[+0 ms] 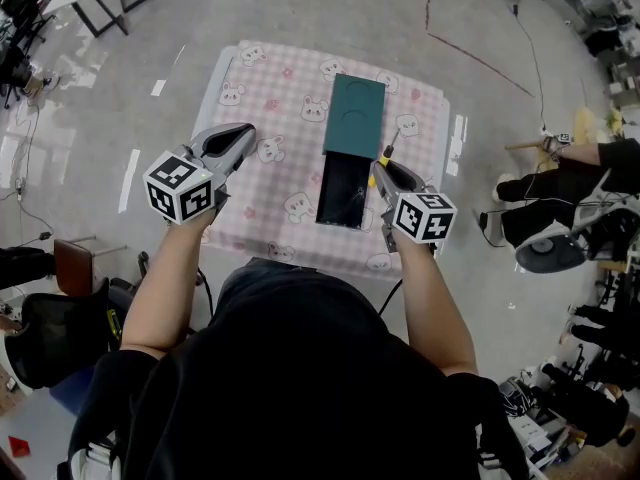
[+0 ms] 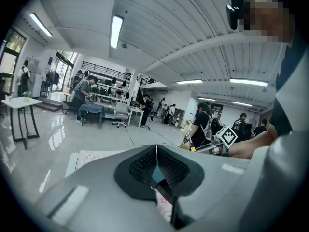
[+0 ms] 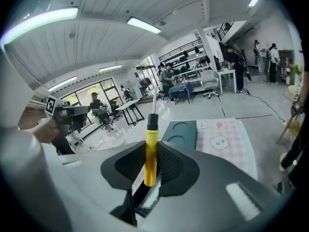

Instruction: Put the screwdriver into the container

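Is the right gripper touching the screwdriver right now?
Touching. The right gripper view shows the right gripper with both jaws pressed against the screwdriver, on its yellow handle.

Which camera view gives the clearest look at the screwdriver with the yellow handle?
The right gripper view: the yellow-handled screwdriver stands at the centre, clamped in the right hand-held gripper, black collar and metal shaft clear. The head view shows only a small yellow bit past that gripper. The left gripper view shows no certain sign of it.
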The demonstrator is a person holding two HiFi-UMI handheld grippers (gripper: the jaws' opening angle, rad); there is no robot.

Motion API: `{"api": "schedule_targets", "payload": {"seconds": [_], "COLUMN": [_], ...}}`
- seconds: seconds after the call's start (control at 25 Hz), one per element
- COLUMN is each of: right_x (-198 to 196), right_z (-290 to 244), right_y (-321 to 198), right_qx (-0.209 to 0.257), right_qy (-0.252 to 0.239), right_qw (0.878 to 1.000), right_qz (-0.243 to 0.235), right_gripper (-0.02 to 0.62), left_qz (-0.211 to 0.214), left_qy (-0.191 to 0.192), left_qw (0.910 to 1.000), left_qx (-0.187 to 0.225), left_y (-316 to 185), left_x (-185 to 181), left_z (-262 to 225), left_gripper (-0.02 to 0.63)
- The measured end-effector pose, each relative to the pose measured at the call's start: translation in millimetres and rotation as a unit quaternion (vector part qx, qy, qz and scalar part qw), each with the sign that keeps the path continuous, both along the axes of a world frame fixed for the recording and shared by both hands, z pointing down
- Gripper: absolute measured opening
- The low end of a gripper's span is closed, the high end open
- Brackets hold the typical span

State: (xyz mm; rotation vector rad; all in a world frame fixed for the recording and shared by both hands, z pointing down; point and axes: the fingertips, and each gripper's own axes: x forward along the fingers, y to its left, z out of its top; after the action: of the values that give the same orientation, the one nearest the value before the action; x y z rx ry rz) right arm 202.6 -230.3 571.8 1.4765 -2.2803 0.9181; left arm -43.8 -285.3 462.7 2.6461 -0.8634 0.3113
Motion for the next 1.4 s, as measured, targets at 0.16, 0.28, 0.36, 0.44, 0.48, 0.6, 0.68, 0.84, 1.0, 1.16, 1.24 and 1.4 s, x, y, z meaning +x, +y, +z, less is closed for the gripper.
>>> {"api": "schedule_targets", "payload": {"seconds": [0.16,0.28,0.36,0.44,0.48,0.6,0.68,0.84,1.0,1.16,1.24,1.4], "right_x": [-8,-11,-13,-16,-18,-23,-27,-33,-35,-38,-40,-43], "right_z": [16,30,40,49,53,65,74,91,108,122,128,137], "right_y": [2,5,8,11,14,21,26,34,40,44,45,47], "right_qx": [-0.018,-0.033,-0.044,-0.054,-0.058,-0.074,-0.086,-0.106,-0.130,-0.147,-0.155,-0.174], "right_qy": [0.005,0.004,0.005,0.005,0.005,0.005,0.003,0.001,-0.008,-0.010,-0.011,-0.009], "right_qw": [1.000,0.999,0.999,0.998,0.998,0.997,0.996,0.994,0.991,0.989,0.988,0.984], "right_qz": [-0.007,-0.009,-0.011,-0.015,-0.017,-0.021,-0.023,-0.027,-0.022,-0.026,-0.028,-0.028], "right_gripper": [0.106,0.106,0.106,0.106,0.106,0.106,0.106,0.106,0.106,0.106,0.106,0.106], "left_qz": [0.002,0.004,0.006,0.007,0.007,0.007,0.006,0.006,0.005,0.003,0.002,0.000], "left_qy": [0.002,0.004,0.004,0.004,0.004,0.003,0.003,0.003,0.004,0.006,0.005,0.005], "left_qw": [1.0000,1.0000,1.0000,1.0000,1.0000,1.0000,1.0000,1.0000,0.9999,0.9999,0.9999,0.9999], "left_qx": [0.000,0.001,0.001,0.000,-0.001,-0.004,-0.006,-0.007,-0.008,-0.009,-0.010,-0.013], "left_y": [-2,-3,-3,-2,-1,1,2,4,5,5,5,6], "left_x": [-1,2,4,4,4,2,0,-1,-2,-2,-2,-2], "left_z": [0,0,1,2,3,5,7,10,12,12,12,13], "left_gripper": [0.000,0.000,0.000,0.000,0.000,0.000,0.000,0.000,0.000,0.000,0.000,0.000]}}
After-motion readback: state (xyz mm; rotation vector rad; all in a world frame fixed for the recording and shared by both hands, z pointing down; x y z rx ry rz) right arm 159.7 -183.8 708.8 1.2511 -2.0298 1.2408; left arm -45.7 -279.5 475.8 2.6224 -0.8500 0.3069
